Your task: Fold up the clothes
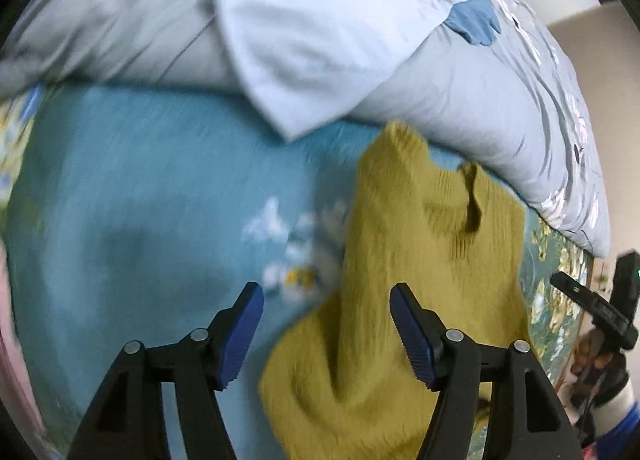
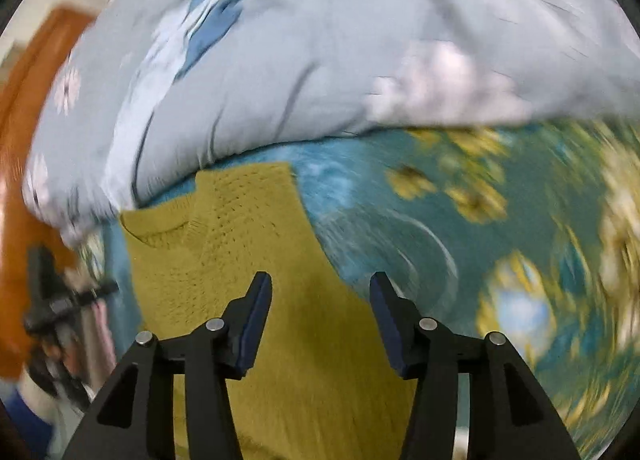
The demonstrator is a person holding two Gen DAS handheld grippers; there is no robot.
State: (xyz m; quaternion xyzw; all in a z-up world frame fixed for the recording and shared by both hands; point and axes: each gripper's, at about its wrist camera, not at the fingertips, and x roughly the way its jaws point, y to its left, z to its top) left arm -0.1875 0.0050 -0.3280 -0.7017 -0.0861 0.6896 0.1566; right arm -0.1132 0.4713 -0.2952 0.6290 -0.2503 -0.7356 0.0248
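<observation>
A mustard-yellow knitted sweater (image 1: 420, 260) lies on a teal floral bedsheet (image 1: 140, 199), its neckline toward the far side and one part folded over itself. My left gripper (image 1: 326, 296) hovers open above the sweater's left edge, nothing between its blue pads. In the right wrist view the same sweater (image 2: 248, 260) spreads below my right gripper (image 2: 320, 284), which is also open and holds nothing. The right gripper (image 1: 592, 308) shows at the right edge of the left wrist view, and the left gripper (image 2: 60, 300) appears blurred at the left edge of the right wrist view.
A bulky pale grey-blue duvet (image 1: 360, 39) with flower print is heaped along the far side of the bed, overlapping the sweater's top. An orange-brown wooden panel (image 2: 24, 139) stands at the left. The sheet (image 2: 500, 240) stretches to the right of the sweater.
</observation>
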